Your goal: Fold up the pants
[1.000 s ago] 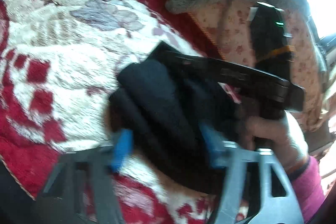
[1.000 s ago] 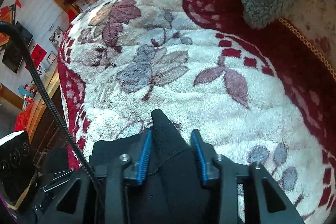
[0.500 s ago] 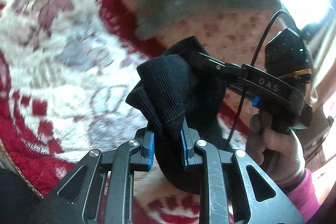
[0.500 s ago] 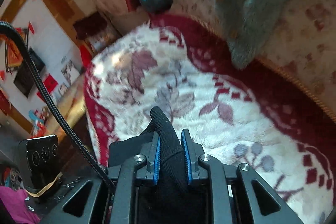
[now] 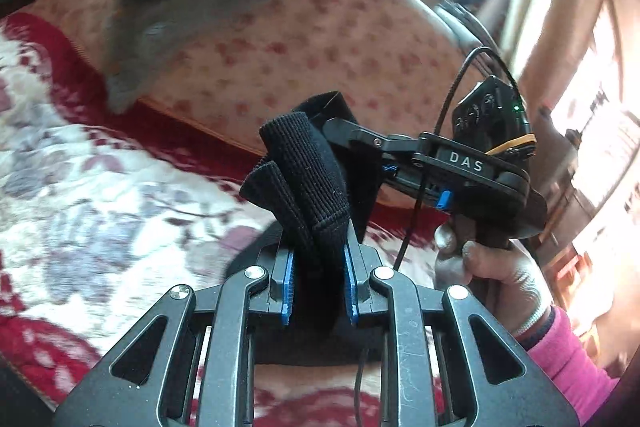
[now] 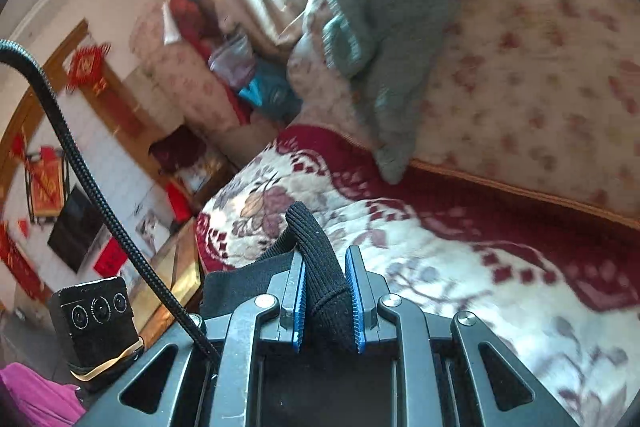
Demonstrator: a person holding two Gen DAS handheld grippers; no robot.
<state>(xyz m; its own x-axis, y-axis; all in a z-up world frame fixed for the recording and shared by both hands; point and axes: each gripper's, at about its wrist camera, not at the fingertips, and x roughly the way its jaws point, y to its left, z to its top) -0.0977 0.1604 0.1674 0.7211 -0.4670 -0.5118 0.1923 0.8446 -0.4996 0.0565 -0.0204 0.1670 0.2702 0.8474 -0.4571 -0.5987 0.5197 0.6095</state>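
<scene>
A bed under a red and white floral blanket (image 6: 460, 267) fills the background, blurred. The left gripper (image 5: 318, 281) is clenched on a bunched ribbed edge of the black pants (image 5: 308, 183), which rise beyond its tips. Right of it, the right gripper (image 6: 326, 301) pinches another fold. Below both, the pants are hidden.

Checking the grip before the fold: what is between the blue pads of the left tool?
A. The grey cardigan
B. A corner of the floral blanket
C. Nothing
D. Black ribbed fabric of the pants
D: the left tool pinches the pants, black and ribbed, between its pads.
</scene>
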